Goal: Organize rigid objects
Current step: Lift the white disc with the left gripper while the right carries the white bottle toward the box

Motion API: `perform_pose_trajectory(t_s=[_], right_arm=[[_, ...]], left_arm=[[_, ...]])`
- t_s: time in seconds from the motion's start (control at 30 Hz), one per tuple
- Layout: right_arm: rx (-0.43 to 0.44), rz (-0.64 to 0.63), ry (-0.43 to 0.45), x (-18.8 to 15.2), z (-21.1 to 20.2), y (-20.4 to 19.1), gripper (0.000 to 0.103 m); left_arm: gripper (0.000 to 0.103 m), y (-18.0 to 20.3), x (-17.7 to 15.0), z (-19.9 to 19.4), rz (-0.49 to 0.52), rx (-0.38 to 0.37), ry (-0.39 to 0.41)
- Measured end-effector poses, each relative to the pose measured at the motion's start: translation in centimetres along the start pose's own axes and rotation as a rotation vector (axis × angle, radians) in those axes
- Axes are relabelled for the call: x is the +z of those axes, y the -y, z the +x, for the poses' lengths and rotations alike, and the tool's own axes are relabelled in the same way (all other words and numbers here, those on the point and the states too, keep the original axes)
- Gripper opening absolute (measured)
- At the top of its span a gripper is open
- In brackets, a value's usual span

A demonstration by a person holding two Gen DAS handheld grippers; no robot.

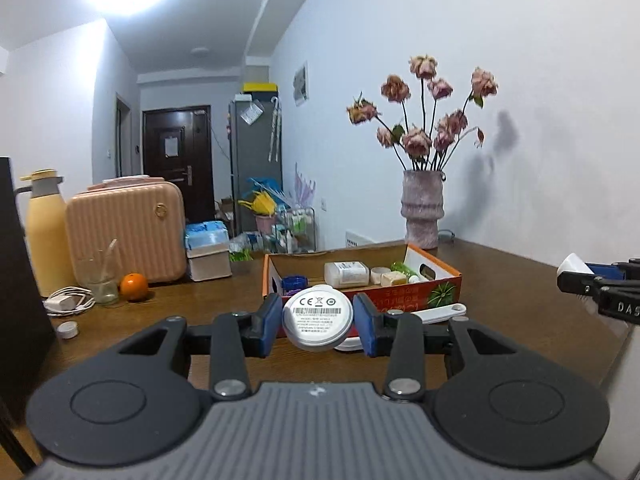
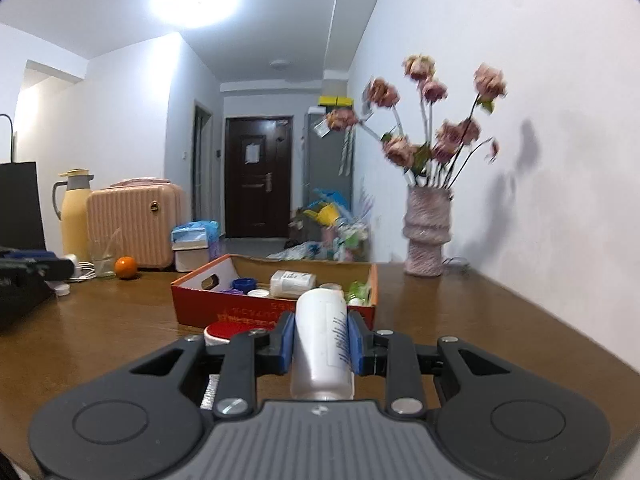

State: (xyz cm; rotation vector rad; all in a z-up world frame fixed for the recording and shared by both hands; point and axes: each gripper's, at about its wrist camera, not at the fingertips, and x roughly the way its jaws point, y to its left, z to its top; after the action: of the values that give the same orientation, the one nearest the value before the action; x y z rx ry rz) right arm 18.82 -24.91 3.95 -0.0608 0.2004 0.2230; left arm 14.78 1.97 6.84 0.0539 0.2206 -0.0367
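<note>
My left gripper [image 1: 318,322] is shut on a white round device [image 1: 318,316] with a printed label, held above the table in front of the orange cardboard box [image 1: 400,294]. The box holds a white pill bottle [image 1: 346,274], a blue lid [image 1: 294,281] and other small items. My right gripper [image 2: 322,342] is shut on a white plastic bottle [image 2: 322,344] lying lengthwise between the pads, just before the same box [image 2: 240,314]. The right gripper also shows at the right edge of the left wrist view [image 1: 596,288].
A white spoon-like item [image 1: 440,312] and a red-topped white disc [image 2: 224,330] lie in front of the box. A vase of dried roses [image 1: 422,210] stands behind it by the wall. A pink case [image 1: 126,232], thermos [image 1: 44,232], glass [image 1: 98,276] and orange [image 1: 134,286] stand at left.
</note>
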Motion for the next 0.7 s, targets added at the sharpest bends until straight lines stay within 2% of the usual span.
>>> perform_pose_trajectory(t_s=[0.2,0.37,0.53,0.7], right_arm=[[-0.001,-0.001,0.040,-1.1,-3.7,-1.6,0.027],[0.014,-0.010,0.053,-1.4,-5.5,-2.3,0.027],[0.018,0.002,0.051,-1.6,-5.6,-2.2,0.027],[0.024,0.010,0.030,-2.0,-4.3,-2.1,0.027]], left_arm=[[0.040,0.1,-1.3,-3.8,-0.022,0.008,0.025],[0.040,-0.4,-1.8,-5.5,-0.035,0.022,0.037],[0.040,-0.7,-1.6,-5.4,-0.039,0.018,0.040],[0.040,-1.0,-1.8,-3.9,-0.045,0.023,0.001]])
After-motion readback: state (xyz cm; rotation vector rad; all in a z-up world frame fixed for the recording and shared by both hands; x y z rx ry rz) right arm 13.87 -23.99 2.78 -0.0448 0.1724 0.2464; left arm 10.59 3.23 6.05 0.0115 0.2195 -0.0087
